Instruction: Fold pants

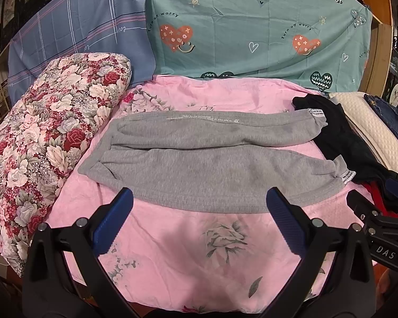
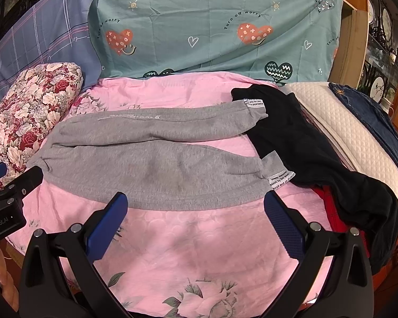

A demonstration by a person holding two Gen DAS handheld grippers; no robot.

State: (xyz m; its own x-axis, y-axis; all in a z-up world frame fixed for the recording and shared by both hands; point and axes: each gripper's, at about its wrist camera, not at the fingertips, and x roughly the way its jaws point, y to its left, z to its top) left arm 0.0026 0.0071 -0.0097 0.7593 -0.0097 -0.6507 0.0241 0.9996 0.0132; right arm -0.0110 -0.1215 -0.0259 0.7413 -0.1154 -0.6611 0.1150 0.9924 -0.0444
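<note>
the grey pants (image 1: pixel 207 159) lie flat on the pink sheet (image 1: pixel 188 251), long axis left to right, waist at left, cuffs at right touching black clothes (image 1: pixel 339 135). left gripper (image 1: pixel 199 222) and right gripper (image 2: pixel 196 222) are wide open, holding nothing.

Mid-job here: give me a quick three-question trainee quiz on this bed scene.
1. True or false: the grey fleece sweatpants lie spread flat on the pink floral sheet.
2. Which garment touches the sweatpants' cuffs: A) black garment B) dark blue jeans?
3. Fill in: the left gripper and right gripper both have fingers that are ____.

Key: 1 true; 2 A; 3 open.
</note>
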